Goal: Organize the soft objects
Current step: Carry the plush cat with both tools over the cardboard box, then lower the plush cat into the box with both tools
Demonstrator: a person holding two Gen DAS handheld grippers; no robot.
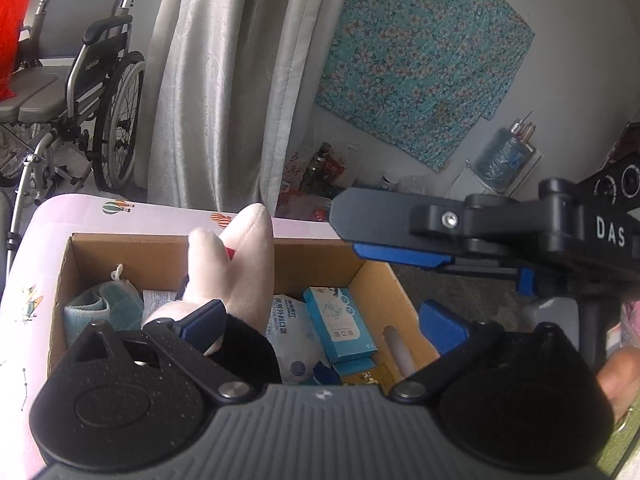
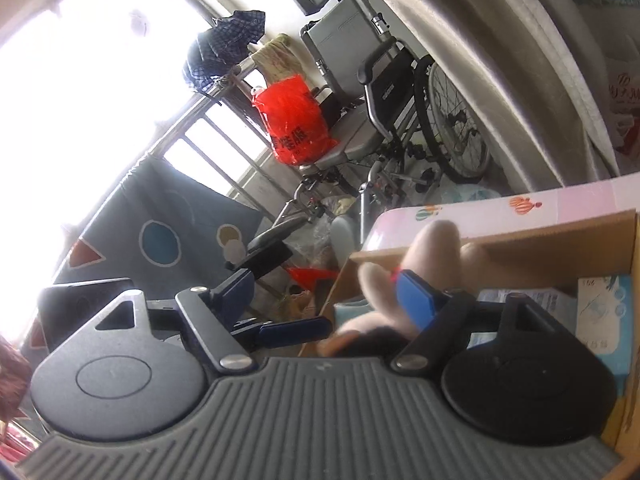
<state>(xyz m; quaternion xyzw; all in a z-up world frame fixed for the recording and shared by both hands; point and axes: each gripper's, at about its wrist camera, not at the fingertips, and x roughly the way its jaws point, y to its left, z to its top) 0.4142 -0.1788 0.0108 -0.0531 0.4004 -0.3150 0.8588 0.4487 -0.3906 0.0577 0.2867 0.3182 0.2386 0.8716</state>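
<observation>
Over the open cardboard box (image 1: 372, 276) on the pink printed surface (image 1: 36, 248), a pink plush toy (image 1: 244, 264) stands with its two long limbs pointing up. From the left wrist view, the left gripper (image 1: 324, 322) has its fingers spread wide; the left pad touches the toy, the right pad stands clear, so nothing is clamped. To the right, the right gripper (image 1: 436, 264) hangs with its fingers apart and empty. Inside the box lie a blue carton (image 1: 340, 324), a white packet (image 1: 290, 328) and a pale green cloth (image 1: 102, 306). Far left stands a wheelchair (image 1: 100, 104).
</observation>
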